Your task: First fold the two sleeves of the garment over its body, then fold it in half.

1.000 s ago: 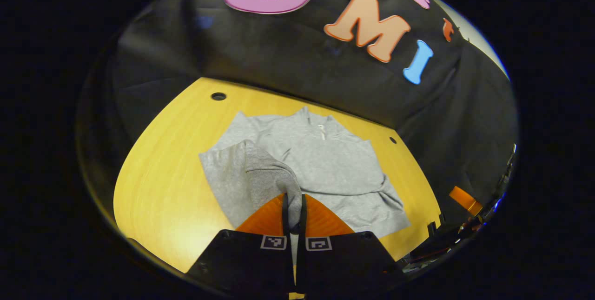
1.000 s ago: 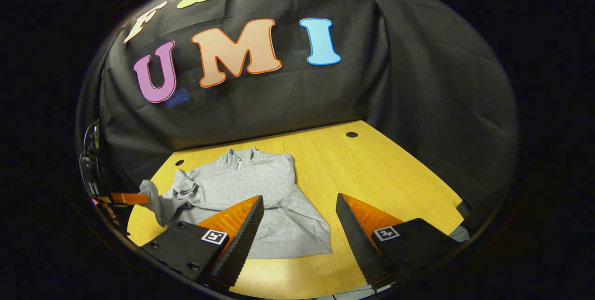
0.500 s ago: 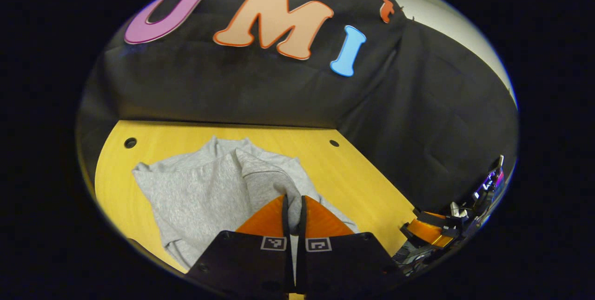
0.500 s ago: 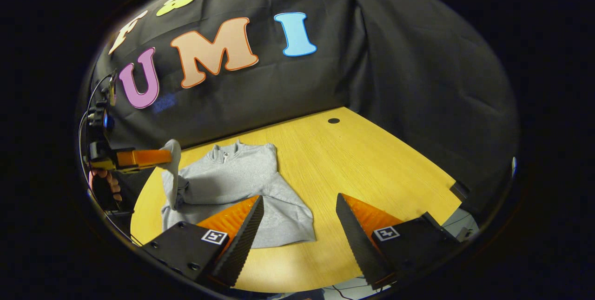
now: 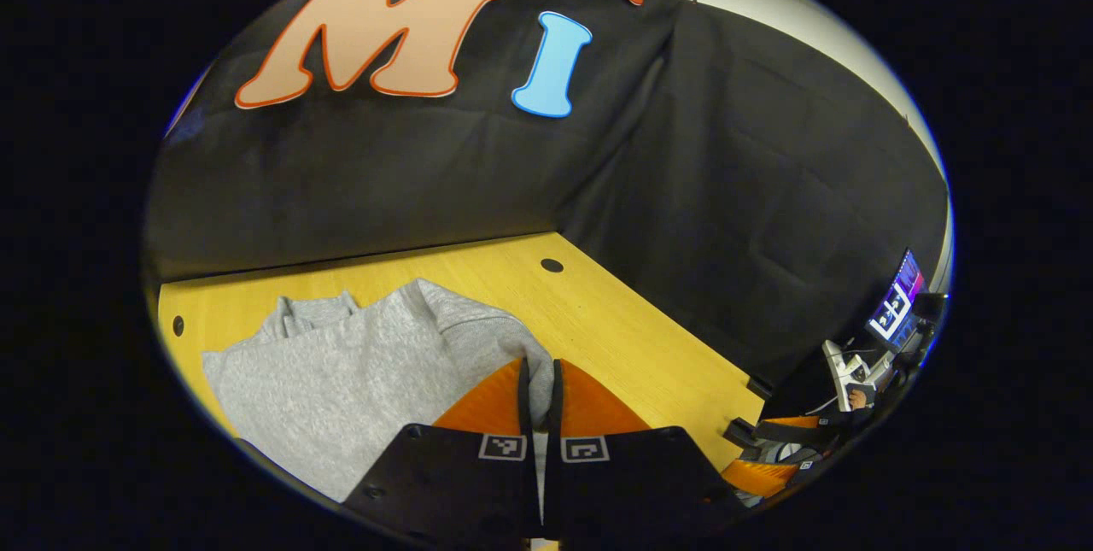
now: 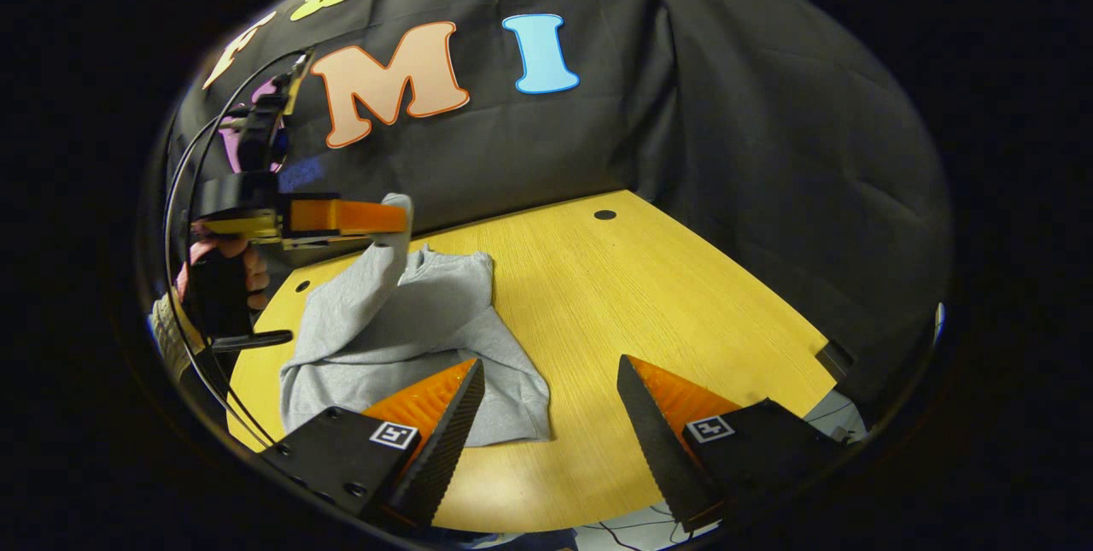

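The grey garment's sleeve (image 6: 376, 273) is clamped by the raised left gripper (image 5: 539, 380); the right gripper (image 6: 546, 380) is held apart above the table (image 6: 683, 303).

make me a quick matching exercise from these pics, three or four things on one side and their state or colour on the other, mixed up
Things:
1. left tongs
2. right tongs
3. sweatshirt
4. table

States:
a. yellow wood
b. grey, one sleeve lifted
c. open, holding nothing
d. shut on a sleeve

Pairs: 1-d, 2-c, 3-b, 4-a
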The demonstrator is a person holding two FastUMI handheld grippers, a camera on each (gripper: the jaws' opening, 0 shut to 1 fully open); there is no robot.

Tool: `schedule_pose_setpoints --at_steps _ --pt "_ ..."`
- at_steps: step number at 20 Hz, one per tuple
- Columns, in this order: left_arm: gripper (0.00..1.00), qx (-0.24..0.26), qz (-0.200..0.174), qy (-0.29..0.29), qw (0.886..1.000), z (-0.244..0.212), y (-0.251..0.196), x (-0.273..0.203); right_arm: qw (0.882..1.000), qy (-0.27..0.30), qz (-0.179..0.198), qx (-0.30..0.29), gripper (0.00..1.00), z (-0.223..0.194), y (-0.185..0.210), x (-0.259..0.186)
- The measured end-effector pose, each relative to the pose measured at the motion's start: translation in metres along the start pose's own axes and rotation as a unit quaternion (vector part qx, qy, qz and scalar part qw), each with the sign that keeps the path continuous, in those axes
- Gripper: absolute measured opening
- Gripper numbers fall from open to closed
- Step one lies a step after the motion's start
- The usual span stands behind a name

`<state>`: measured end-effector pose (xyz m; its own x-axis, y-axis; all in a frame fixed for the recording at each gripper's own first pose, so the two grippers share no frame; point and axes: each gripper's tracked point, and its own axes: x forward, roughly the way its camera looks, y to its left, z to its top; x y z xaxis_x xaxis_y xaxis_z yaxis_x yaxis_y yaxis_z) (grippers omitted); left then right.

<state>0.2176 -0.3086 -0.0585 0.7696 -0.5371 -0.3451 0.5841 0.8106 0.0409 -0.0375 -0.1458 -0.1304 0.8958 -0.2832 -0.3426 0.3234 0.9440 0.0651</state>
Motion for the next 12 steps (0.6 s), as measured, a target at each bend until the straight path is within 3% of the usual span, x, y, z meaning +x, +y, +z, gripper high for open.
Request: schedule_pose_setpoints --at_steps 3,7,9,10,12 --pt "0.04 0.003 0.01 0.039 0.999 -0.023 0.006 0.035 1.0 0.002 0.005 -0.005 0.98 0.001 0.001 0.005" --pt "0.11 -0.012 0.046 0.068 0.997 -0.044 0.032 0.073 1.0 0.014 0.013 -0.006 0.94 -0.004 0.001 0.015" --pt "0.11 -0.025 0.048 0.086 0.995 -0.059 0.038 0.088 1.0 0.019 0.016 -0.014 0.98 -0.004 0.0 0.019" --pt "0.18 -0.03 0.053 0.1 0.993 -0.069 0.044 0.094 0.999 0.021 0.017 -0.019 0.98 -0.004 -0.001 0.022" --pt "0.73 -0.033 0.066 0.126 0.989 -0.086 0.053 0.096 0.999 0.024 0.02 -0.026 0.98 -0.005 -0.002 0.026"
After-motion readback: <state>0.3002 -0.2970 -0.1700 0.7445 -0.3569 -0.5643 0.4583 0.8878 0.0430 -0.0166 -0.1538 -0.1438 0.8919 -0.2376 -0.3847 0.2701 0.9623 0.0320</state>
